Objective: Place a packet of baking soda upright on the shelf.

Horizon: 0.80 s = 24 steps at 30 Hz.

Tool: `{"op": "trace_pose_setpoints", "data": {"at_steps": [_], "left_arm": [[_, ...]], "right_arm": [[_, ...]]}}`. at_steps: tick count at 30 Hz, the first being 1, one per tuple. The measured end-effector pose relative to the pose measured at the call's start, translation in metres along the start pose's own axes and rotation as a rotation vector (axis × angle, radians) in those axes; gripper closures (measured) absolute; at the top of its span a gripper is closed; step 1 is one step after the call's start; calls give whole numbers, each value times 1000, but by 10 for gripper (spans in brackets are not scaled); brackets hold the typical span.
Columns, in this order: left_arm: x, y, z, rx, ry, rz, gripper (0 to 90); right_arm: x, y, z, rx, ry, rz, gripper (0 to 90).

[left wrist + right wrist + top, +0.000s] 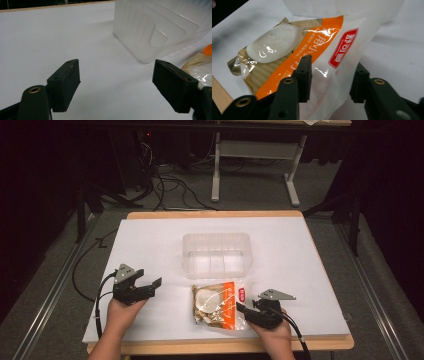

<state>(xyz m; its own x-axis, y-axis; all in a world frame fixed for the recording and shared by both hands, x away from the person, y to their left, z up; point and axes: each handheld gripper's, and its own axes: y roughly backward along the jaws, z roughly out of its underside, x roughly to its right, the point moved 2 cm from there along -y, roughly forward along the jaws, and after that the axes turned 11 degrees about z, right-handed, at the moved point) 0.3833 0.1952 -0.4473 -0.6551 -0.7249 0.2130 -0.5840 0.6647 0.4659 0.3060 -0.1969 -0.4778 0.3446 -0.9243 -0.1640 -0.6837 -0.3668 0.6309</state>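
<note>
A clear bag of snacks (217,305) with an orange band and a red label lies on the white table top, near the front edge. My right gripper (241,310) is at the bag's right end. In the right gripper view its jaws (330,80) stand on either side of the bag's white end (329,75) and press on it. My left gripper (154,288) rests left of the bag, open and holding nothing. In the left gripper view its jaws (116,80) are wide apart over bare table, with the bag (200,65) at the right edge.
A translucent plastic container (216,240) with inner dividers (135,32) stands at the table's middle, just behind the bag. The white board (150,240) sits on a wooden table. Cables and a stand's legs (216,175) are on the floor beyond.
</note>
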Motion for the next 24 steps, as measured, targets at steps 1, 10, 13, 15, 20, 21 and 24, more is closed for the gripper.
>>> {"op": "trace_pose_setpoints", "data": {"at_steps": [1, 10, 13, 15, 20, 21, 24], "left_arm": [[0, 0, 0, 0, 0, 0, 226], [0, 0, 0, -4, -3, -4, 226], [1, 1, 0, -1, -5, -4, 226], [0, 1, 0, -1, -6, -6, 226], [-1, 1, 0, 0, -1, -9, 226], [-1, 1, 0, -1, 0, -10, 226], [-1, 1, 1, -2, 1, -10, 226]], "right_arm": [[0, 0, 0, 0, 0, 0, 616], [2, 6, -9, 62, 21, -19, 900], [-2, 10, -15, 96, 52, -34, 900], [-4, 14, -20, 122, 59, -45, 900], [-15, 31, -39, 207, 121, -65, 900], [-16, 32, -42, 217, 125, -68, 900], [-21, 38, -51, 259, 144, -77, 900]]}}
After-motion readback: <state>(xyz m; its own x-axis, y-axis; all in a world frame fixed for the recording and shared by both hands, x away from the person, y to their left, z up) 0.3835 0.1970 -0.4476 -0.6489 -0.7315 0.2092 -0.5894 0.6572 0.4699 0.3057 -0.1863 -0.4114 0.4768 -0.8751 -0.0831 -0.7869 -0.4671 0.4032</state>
